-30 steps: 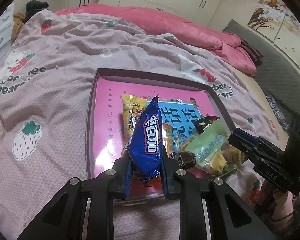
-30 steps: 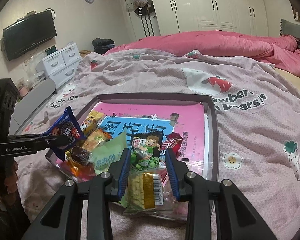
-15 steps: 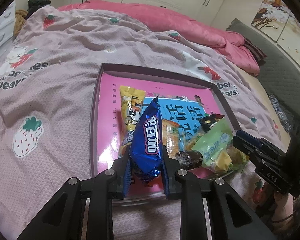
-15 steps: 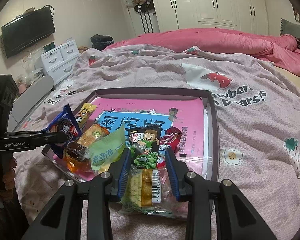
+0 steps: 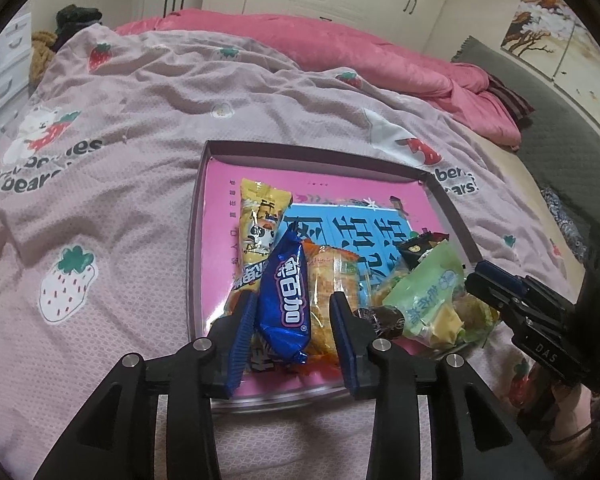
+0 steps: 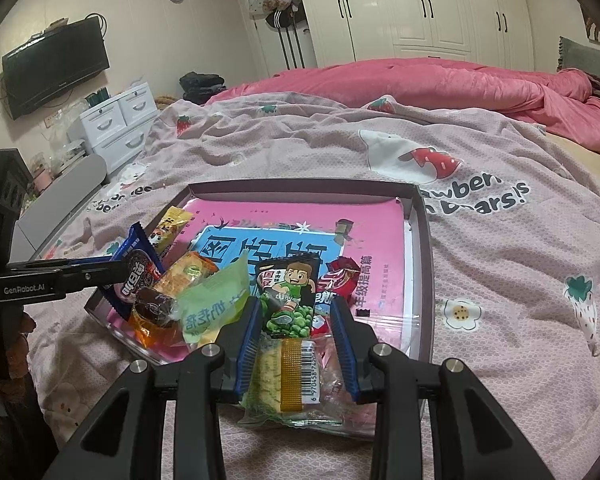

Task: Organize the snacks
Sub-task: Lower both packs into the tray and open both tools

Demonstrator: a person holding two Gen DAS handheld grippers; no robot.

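A shallow dark-rimmed tray (image 5: 300,152) with a pink and blue book in it lies on the bed. My left gripper (image 5: 292,300) is over its near left corner and its jaws are opening. The blue snack packet (image 5: 284,292) stands between them, leaning on the left pad and clear of the right one. It rests on a yellow packet (image 5: 260,216) and an orange packet (image 5: 328,276). My right gripper (image 6: 296,308) sits at the tray's near rim (image 6: 300,190), shut on a clear cracker packet (image 6: 288,376) that fills the gap. A black-and-green pea packet (image 6: 288,292) lies just past its tips.
A pale green packet (image 6: 212,304), a dark round sweet (image 6: 152,304) and a red packet (image 6: 344,276) also lie in the tray. The strawberry-print bedspread (image 5: 100,200) surrounds it, with a pink duvet (image 6: 460,84) behind. White drawers (image 6: 116,124) stand at the left.
My left gripper's jaws have spread apart, and the blue packet has gone from pinched upright to leaning loosely on the left pad. The right gripper and its packet look the same.
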